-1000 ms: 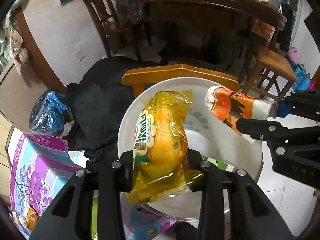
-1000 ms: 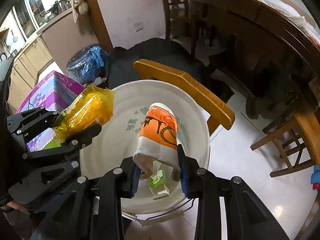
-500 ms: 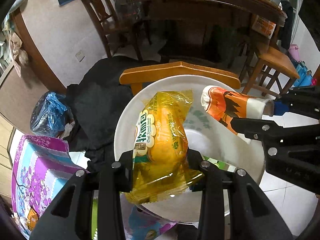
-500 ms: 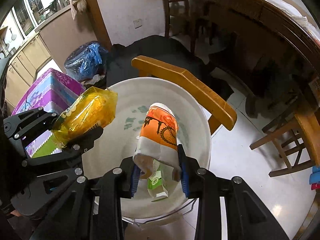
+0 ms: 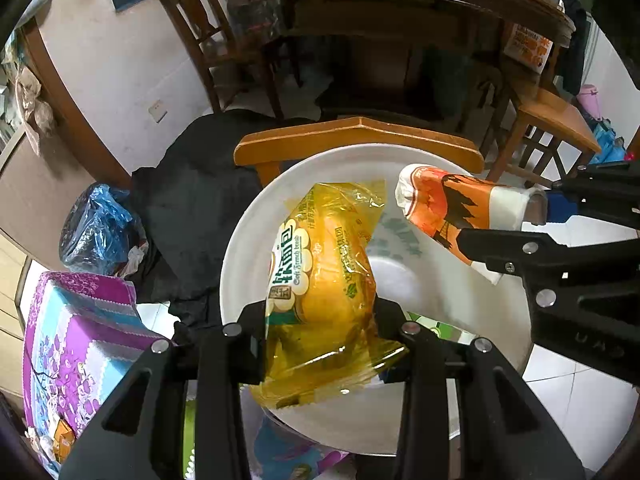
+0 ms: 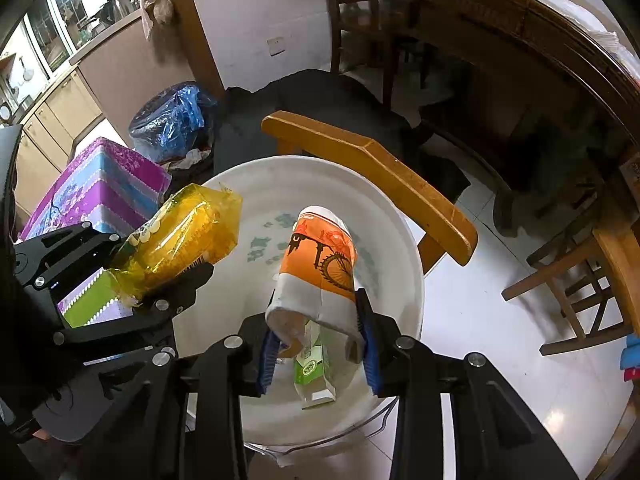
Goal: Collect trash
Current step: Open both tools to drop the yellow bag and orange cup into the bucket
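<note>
My left gripper (image 5: 320, 336) is shut on a yellow bread packet (image 5: 324, 272), which hangs over a white basin (image 5: 248, 248). To its right my right gripper (image 6: 316, 344) is shut on a crushed orange and white paper cup (image 6: 320, 268), its blue pads pressing both sides. The cup (image 5: 452, 204) is also over the basin (image 6: 392, 248). A green carton (image 6: 314, 364) lies inside the basin below the cup. In the right wrist view the left gripper (image 6: 156, 264) shows at the left with the packet (image 6: 188, 236).
A wooden chair back (image 5: 360, 136) curves behind the basin, draped with black cloth (image 5: 192, 200). A purple and blue box (image 5: 76, 344) and a blue plastic bag (image 5: 96, 228) stand at the left. A dark wooden table (image 5: 400, 0) and a stool (image 5: 552, 116) are beyond.
</note>
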Motion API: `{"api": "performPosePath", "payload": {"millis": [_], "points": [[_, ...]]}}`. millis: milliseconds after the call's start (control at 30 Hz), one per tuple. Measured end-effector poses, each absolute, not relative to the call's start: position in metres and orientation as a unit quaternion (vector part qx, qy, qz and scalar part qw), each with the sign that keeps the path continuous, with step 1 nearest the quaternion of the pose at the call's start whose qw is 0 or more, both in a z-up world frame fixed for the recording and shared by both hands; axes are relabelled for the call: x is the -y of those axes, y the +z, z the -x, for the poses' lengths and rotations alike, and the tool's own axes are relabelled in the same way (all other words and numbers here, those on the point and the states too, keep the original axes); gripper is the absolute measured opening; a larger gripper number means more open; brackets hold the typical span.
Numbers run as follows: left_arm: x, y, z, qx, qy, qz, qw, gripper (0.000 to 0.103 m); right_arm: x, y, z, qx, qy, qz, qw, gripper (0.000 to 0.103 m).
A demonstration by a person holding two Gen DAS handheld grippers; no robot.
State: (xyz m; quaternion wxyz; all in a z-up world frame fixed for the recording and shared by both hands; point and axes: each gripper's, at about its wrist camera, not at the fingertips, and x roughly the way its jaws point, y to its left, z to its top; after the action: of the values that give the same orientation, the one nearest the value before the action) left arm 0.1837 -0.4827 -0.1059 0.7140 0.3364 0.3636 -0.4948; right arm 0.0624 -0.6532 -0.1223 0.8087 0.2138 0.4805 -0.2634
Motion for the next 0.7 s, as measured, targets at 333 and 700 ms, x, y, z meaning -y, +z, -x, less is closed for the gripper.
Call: {"api": "performPosePath", "payload": {"millis": [333, 700], "points": [[0.4825, -0.1046, -0.1874, -0.35, -0.479, -0.327, 0.736, 0.051, 0.6605, -0.1225, -0.0598, -0.472, -0.269, -0.216, 0.811, 0.048], [0.4825, -0.1024, -0.1876, -0.348, -0.48, -0.329, 0.735, 0.051, 0.6629, -0.1248, -0.0589, -0.478, -0.272, -0.216, 0.807, 0.048]]}}
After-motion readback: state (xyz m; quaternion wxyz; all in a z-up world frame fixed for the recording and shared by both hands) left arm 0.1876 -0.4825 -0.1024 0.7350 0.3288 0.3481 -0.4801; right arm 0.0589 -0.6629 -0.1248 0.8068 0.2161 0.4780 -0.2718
